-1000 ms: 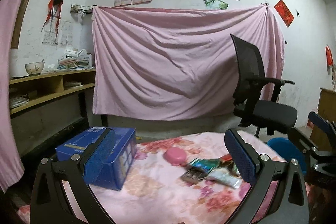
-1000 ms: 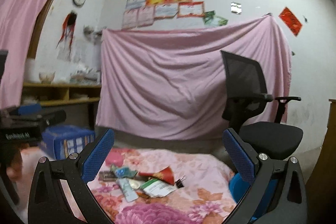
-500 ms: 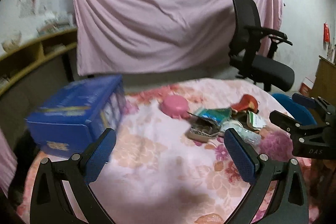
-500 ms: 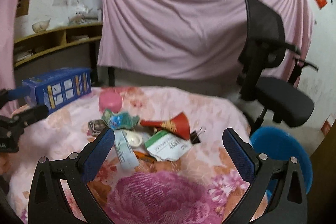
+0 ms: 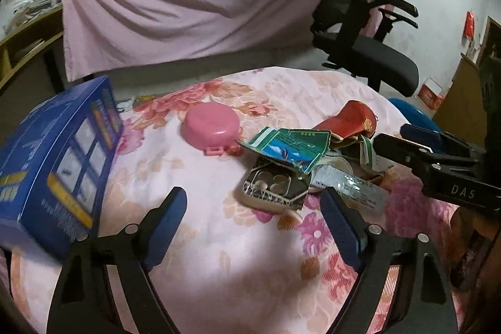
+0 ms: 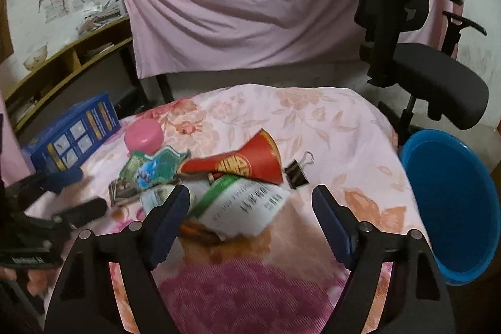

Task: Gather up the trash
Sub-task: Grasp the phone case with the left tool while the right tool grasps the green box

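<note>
Left gripper (image 5: pixel 253 208): jaws closing but standing wide, gripping nothing, hovering over bare floral cloth (image 5: pixel 200 227) just short of the trash pile.
Right gripper (image 6: pixel 250 205): jaws closing too, a wide gap left, pads pressing on nothing; white printed wrapper (image 6: pixel 242 205) lying in the gap beyond the tips, contact not clear.
Trash pile: sitting mid-table, right of the pink round case (image 5: pixel 211 127) and well apart from the blue box (image 5: pixel 59 165) at the left edge.
Red paper cone (image 6: pixel 239 165): lying flat, long axis running across the right view, wide mouth toward the binder clip (image 6: pixel 296 172), narrow end toward the green packet (image 6: pixel 152 166).
Green packet, left view (image 5: pixel 289 147): torn, resting on top of the dark blister pack (image 5: pixel 274 185).
Clear sachet (image 5: pixel 347 185): long axis slanting down to the right, just beyond the left gripper's right finger.
Left view only: blister pack bubbles, sachet in full, right gripper coming in from the right edge.
Right view only: binder clip, blue basin (image 6: pixel 454 202) beside the table's right edge, left gripper blurred at lower left.
</note>
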`<action>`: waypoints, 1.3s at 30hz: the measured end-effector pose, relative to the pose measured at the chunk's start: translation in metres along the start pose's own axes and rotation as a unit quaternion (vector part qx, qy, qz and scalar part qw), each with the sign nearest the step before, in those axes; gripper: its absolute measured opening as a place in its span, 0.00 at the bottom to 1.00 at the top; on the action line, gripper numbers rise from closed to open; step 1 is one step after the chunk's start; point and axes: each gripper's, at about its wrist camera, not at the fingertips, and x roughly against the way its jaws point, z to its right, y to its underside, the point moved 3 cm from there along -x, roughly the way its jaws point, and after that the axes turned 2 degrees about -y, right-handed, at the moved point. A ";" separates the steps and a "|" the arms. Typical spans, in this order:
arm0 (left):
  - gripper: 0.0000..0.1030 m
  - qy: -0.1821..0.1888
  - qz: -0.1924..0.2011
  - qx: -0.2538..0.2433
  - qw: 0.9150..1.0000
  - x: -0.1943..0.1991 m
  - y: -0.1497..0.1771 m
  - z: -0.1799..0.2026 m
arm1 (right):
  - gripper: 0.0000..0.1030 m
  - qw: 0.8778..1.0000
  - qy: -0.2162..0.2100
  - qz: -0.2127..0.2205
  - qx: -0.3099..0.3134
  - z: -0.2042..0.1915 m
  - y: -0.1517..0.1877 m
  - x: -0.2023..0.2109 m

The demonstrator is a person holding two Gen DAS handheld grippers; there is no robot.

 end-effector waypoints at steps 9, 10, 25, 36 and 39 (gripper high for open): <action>0.47 0.020 -0.045 -0.036 0.998 -0.028 0.000 0.007 | 0.77 0.999 0.007 -0.040 -0.025 0.006 -0.002 -0.021; 0.45 0.022 -0.044 -0.038 0.998 -0.027 0.000 0.008 | 0.77 0.999 0.007 -0.046 -0.024 0.006 -0.001 -0.024; 0.43 0.013 -0.027 -0.050 0.998 -0.014 0.005 0.016 | 0.57 0.996 -0.041 -0.074 -0.034 0.010 0.013 -0.016; 0.43 0.010 -0.035 -0.028 0.999 0.004 0.017 0.031 | 0.49 0.990 -0.098 -0.073 -0.068 0.021 0.021 -0.003; 0.43 0.020 -0.036 -0.012 0.999 0.014 0.024 0.034 | 0.49 0.988 -0.119 -0.067 -0.068 0.021 0.025 0.005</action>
